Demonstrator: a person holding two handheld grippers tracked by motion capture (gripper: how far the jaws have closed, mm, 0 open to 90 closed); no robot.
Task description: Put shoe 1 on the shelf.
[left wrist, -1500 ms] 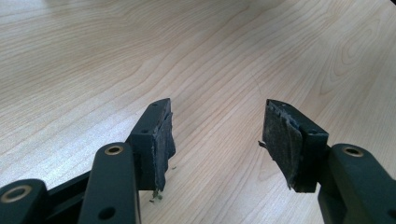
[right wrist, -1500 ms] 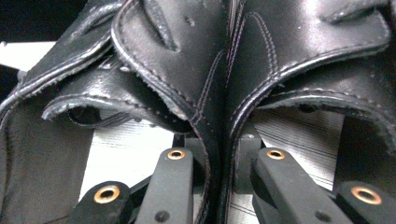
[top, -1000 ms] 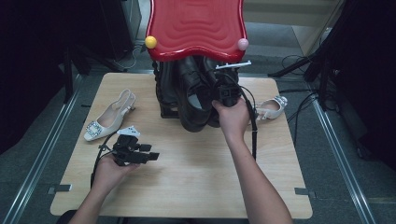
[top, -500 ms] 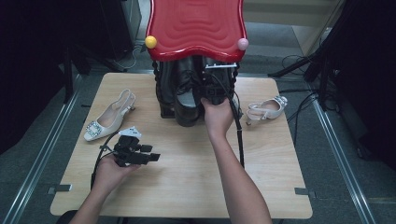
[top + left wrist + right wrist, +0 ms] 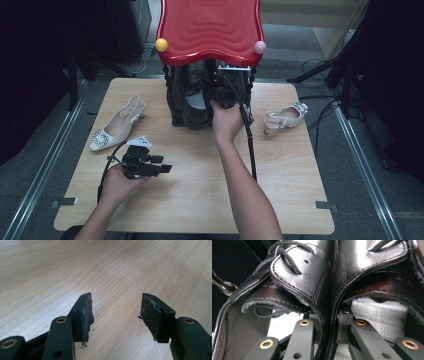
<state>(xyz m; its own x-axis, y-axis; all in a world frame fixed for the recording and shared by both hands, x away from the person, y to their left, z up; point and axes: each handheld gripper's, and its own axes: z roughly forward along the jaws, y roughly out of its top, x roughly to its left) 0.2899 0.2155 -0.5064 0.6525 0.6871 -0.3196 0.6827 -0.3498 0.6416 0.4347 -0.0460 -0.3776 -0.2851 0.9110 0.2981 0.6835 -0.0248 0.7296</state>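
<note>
While left gripper [image 5: 115, 315] gapes over bare table [image 5: 200, 200], right gripper [image 5: 329, 315] seemingly pinching shoes' [image 5: 322, 285] adjoining edges.

A light wooden table [image 5: 200, 200] carries a small rack with black shoes [image 5: 197, 100] at the back, a white pump [image 5: 117, 125] left, a white sandal [image 5: 285, 117] right.

A light wooden desk [image 5: 280, 200] stands on a grey carpeted floor [image 5: 380, 210]. Metal rails [image 5: 357, 155] run along the floor on both sides of it. Black cables [image 5: 320, 107] lie on the floor at the right. Dark equipment fills the shadowed far corners. Even overhead light brightens the wood grain.
</note>
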